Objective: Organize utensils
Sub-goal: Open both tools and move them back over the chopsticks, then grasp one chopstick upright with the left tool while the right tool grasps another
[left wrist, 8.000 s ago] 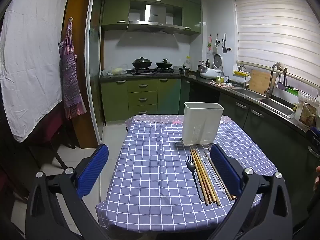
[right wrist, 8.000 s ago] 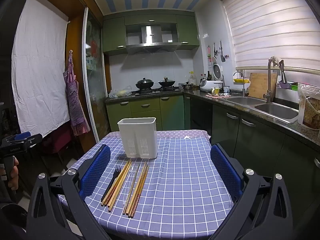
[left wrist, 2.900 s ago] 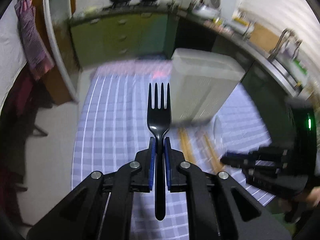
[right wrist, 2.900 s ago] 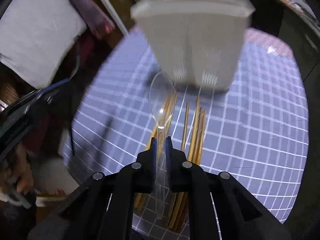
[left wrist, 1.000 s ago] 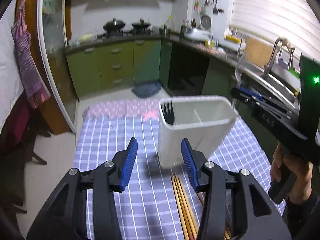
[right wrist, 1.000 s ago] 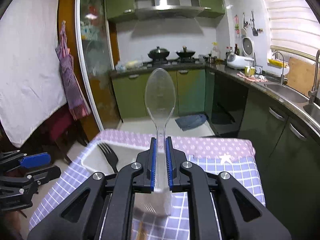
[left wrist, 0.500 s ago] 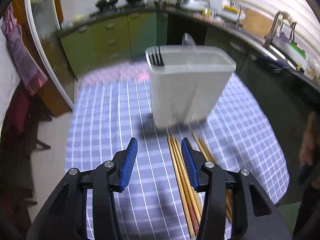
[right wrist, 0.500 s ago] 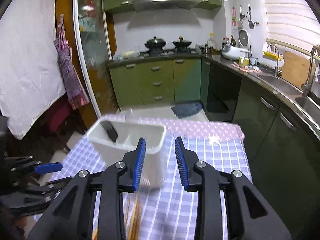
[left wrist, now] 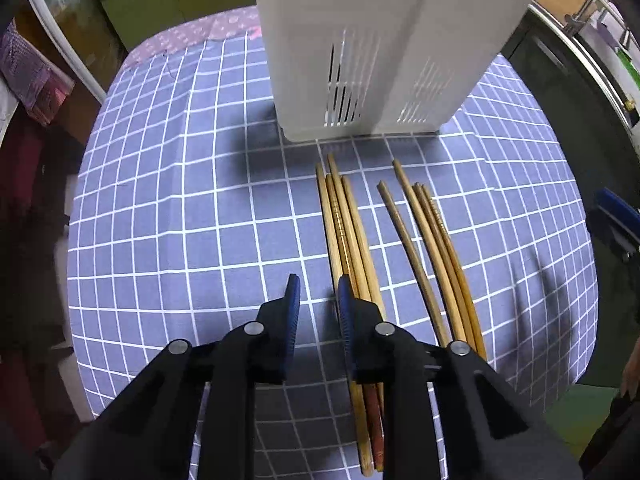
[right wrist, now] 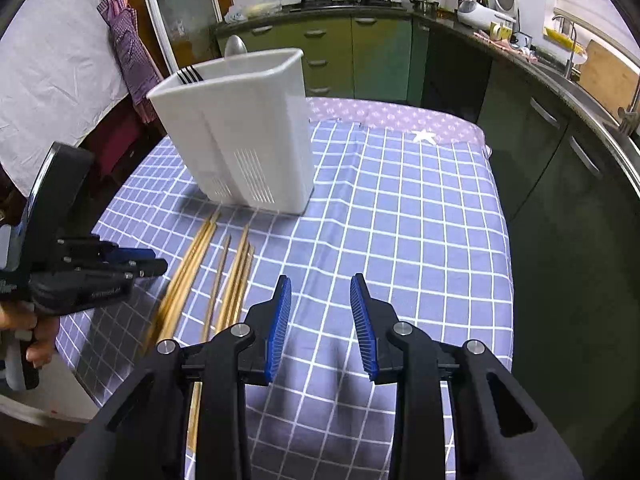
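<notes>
Left gripper (left wrist: pixel 316 296): jaws part-open, gripping nothing, lowered close over the cloth (left wrist: pixel 168 208) at the near end of the left chopsticks (left wrist: pixel 346 236). Right-hand pad seems to overlap the outermost stick of that bundle, though touching or just above cannot be told from this angle. Probably lined up that way to take sticks by their thick ends, so the thin tips can go down into the holder (left wrist: pixel 372 44) first.

Right gripper (right wrist: pixel 320 312): jaws likewise part-open and empty, hanging above bare cloth, well to the right of the sticks and nearer than the holder. Likely kept aside to leave room for the other tool.

Outward from the pads: two bundles of sticks, lying side by side just in front of the holder, tips pointing toward its base. Left bundle tight, several pale sticks plus a reddish one at the near end. Right chopsticks (left wrist: pixel 430 248) looser, with one stick splayed off to the left.

Holder upright at the far middle of the cloth, slotted near the bottom. Inside it, seen from the right wrist view: fork (right wrist: pixel 189 75) tines poking up at the far-left corner, spoon (right wrist: pixel 236 46) bowl rising just behind the far rim. Those two apparently done; sticks not yet stowed.
</notes>
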A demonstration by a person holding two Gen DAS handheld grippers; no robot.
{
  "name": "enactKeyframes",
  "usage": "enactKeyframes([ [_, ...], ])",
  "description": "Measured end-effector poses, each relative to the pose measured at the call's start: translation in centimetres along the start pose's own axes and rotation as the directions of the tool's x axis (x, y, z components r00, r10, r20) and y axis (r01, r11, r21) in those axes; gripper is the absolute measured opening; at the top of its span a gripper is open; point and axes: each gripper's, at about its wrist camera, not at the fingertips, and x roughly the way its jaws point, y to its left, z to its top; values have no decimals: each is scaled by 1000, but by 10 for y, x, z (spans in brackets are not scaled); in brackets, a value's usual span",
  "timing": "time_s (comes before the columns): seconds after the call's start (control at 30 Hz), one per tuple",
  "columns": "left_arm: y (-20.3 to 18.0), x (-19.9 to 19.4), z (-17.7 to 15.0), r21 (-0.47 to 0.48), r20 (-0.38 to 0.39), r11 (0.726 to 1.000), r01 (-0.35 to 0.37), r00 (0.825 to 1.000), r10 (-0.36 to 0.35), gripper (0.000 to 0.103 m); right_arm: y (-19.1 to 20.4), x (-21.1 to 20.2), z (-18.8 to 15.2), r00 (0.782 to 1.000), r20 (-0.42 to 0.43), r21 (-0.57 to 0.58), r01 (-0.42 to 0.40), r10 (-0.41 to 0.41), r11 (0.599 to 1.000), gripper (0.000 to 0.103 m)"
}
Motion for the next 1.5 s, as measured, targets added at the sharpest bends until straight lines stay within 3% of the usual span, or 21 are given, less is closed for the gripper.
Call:
enactKeyframes([
  [0.37, -7, 20, 8, 11, -66, 1000, 5, 998, -5, 19, -2, 6, -2, 999, -32, 2, -9, 9, 1000, 33],
  [0.5, -15, 27, 14, 24, -78, 1000, -13, 997, 15, 11, 1, 11, -3, 998, -58, -15, -4, 4, 1000, 41],
  [0.67, -6, 25, 17, 10, -85, 1000, 16, 996, -15, 6, 13, 25, -5, 992, -123, -44, -31, 26, 999, 41],
  [0.8, 3, 7, 14, 6, 0, 1000, 27, 1000, -27, 6, 20, 41, -2, 979, -188, -33, -88, 81, 996, 41],
  [0.93, 9, -22, 7, 10, 121, 999, 39, 992, -40, 6, 29, 64, 3, 952, -266, -1, -159, 153, 987, 28],
  [1.03, 15, -48, -7, 22, 233, 1000, 20, 972, -25, 6, 38, 78, 7, 940, -301, 0, -168, 160, 986, 18],
  [1.13, 24, -69, -20, 24, 307, 1000, 12, 951, -19, 6, 46, 88, 9, 932, -325, -5, -172, 161, 985, 18],
  [1.33, 30, -88, -36, 34, 381, 999, 1, 924, -14, 6, 61, 103, 10, 925, -359, -35, -149, 127, 988, 16],
  [1.5, 26, -91, -41, 43, 397, 999, 9, 917, -26, 6, 64, 104, 13, 923, -378, -51, -105, 78, 993, 12],
])
